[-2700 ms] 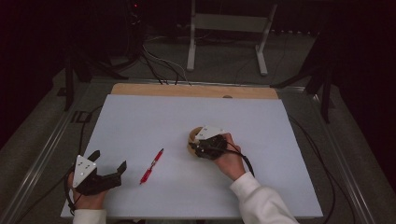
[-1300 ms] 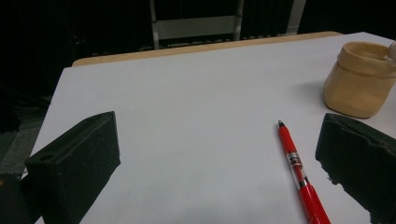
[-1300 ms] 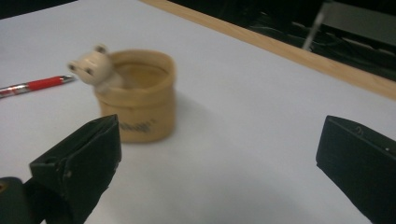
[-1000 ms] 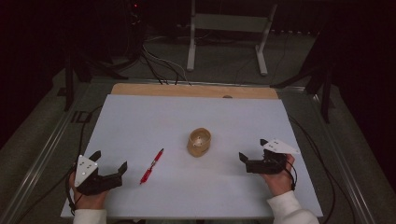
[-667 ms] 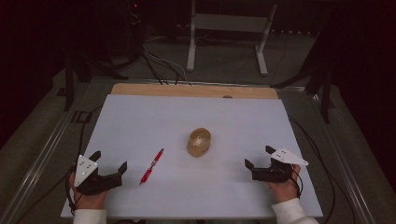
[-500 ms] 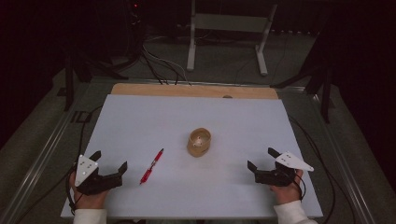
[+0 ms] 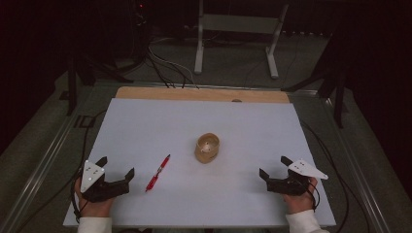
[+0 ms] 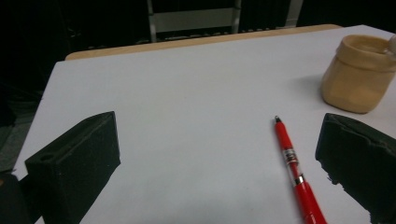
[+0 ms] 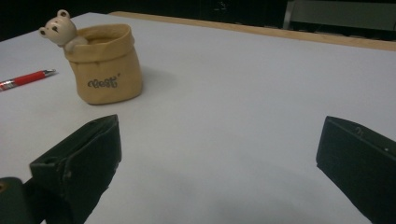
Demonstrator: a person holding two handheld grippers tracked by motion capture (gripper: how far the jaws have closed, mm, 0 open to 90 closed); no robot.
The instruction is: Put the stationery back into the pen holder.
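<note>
The right gripper (image 7: pixel 271 174) has come away from the tan sack-shaped holder (image 7: pixel 207 147), where it was a couple of seconds ago, and now rests near the front right corner of the white tabletop (image 7: pixel 145 126), jaws spread wide with nothing between them. The left gripper (image 7: pixel 115 167) has not shifted from the front left corner; its jaws are equally wide and empty.

Nearest the person after the grippers lies the red plastic ballpoint pen (image 7: pixel 158 172), flat on the tabletop just beside the left gripper's right jaw, slanting away towards the middle. It looks light, stiff and smooth, so it may roll or skid if nudged; I would pinch it across the barrel near its middle, jaws square to its length.

Further in, about the centre of the tabletop, the holder stands upright, mouth open, with a small white bear figure (image 9: pixel 60 29) peeping over its rim and dark script on its side. It looks like glazed ceramic or resin, though I cannot be sure: probably rigid, fairly weighty, slick and chippable. The bear seems the delicate part, so I would take the body by its sides.

Counted: two grippers, one pen, one holder, one bear. Along the far edge runs a strip of bare wood (image 7: pixel 204 94).
</note>
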